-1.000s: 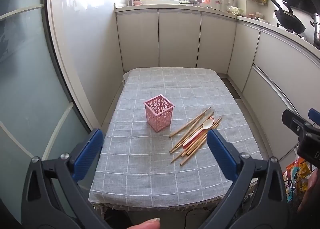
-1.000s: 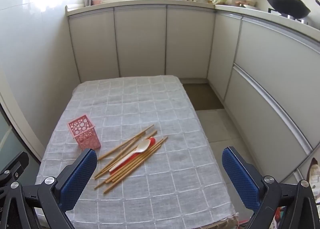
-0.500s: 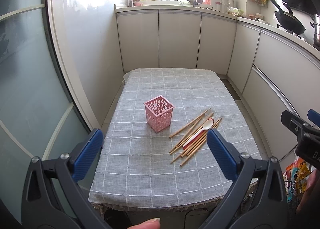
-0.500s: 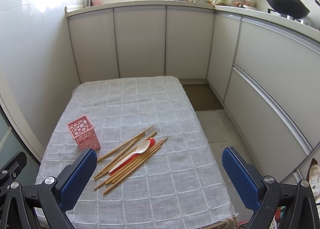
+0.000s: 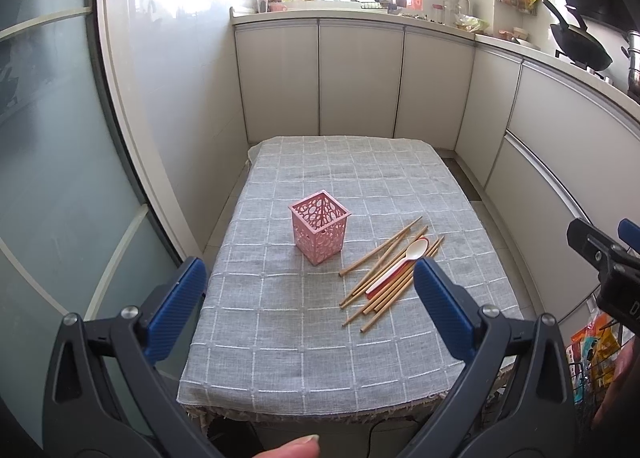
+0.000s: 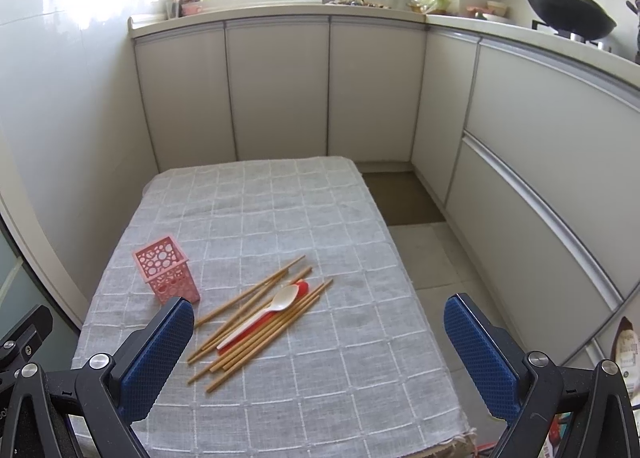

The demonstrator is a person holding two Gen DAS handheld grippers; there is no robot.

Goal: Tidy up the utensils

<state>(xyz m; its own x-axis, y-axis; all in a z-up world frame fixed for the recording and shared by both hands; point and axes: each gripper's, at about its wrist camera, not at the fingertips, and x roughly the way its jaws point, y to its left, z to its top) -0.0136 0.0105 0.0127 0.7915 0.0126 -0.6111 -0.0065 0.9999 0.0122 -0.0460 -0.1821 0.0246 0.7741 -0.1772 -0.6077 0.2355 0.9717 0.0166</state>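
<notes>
Both cameras have crept slightly closer to the holder (image 5: 319, 232); both grippers, left (image 5: 310, 308) and right (image 6: 316, 354), gape empty, and a careless grab could scatter the chopsticks (image 6: 256, 318) beside it.

- Left wrist cam: above the near edge of the tabletop (image 5: 320, 358), pitched down, facing the far cabinets.
- Right wrist cam: same edge, further right, same heading, similar standoff.
- Overlap: whole tabletop (image 6: 360, 378), pink holder (image 5: 319, 232) (image 6: 166, 269), cabinets.
</notes>
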